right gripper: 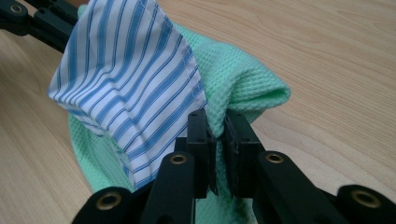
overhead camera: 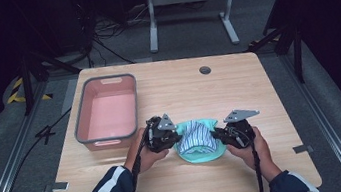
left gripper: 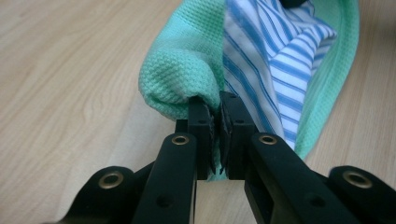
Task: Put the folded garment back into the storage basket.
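Green cloth (overhead camera: 201, 153) (both grippers clamped)

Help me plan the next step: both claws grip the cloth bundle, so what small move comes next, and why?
Probably carry it toward the pink bin. The left claw and right claw are shut on opposite ends of the green cloth wrapping the striped cloth.

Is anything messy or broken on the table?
Nothing is broken or spilled. The green cloth and striped cloth sit bunched together, pinched at each end by the left hand-held gripper and right hand-held gripper. The pink bin stands straight.
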Demonstrator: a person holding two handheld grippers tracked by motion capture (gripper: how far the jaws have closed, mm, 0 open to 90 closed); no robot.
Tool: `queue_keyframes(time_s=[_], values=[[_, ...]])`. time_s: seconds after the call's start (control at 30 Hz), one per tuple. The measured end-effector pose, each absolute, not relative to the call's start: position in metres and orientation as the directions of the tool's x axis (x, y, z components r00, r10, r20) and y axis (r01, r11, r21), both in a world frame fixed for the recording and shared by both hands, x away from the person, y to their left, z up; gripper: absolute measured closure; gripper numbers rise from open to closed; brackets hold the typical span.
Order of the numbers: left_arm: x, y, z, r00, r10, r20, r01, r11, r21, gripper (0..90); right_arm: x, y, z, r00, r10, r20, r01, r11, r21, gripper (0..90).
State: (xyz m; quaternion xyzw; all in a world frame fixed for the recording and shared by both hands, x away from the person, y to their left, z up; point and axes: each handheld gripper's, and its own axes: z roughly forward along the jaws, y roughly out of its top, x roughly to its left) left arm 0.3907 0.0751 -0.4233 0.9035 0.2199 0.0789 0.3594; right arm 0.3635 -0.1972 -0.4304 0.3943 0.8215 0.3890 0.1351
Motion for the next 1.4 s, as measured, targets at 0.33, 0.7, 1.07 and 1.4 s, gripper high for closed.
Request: queue_keyframes(time_s=[0.33, 0.7, 1.07, 1.4], values=[[0.396, 0.076, -0.401, 0.888, 0.459, 0.019, 0.319, -0.647, 0.693, 84.4, 0.370, -0.195, -0.418, -0.636, 0.765, 0.095, 0.544, 0.358, 0.759, 81.8], [0.402, 0.082, -0.386, 0.879, 0.476, 0.039, 0.309, -0.629, 0.713, 84.4, 0.376, -0.193, -0.405, -0.642, 0.763, 0.079, 0.519, 0.356, 0.777, 81.7], [0.406, 0.097, -0.365, 0.859, 0.508, 0.068, 0.298, -0.603, 0.740, 84.4, 0.386, -0.180, -0.379, -0.652, 0.756, 0.055, 0.480, 0.356, 0.802, 81.7], [0.407, 0.124, -0.354, 0.833, 0.546, 0.085, 0.310, -0.589, 0.746, 84.5, 0.393, -0.153, -0.359, -0.683, 0.730, 0.025, 0.438, 0.382, 0.814, 81.6]])
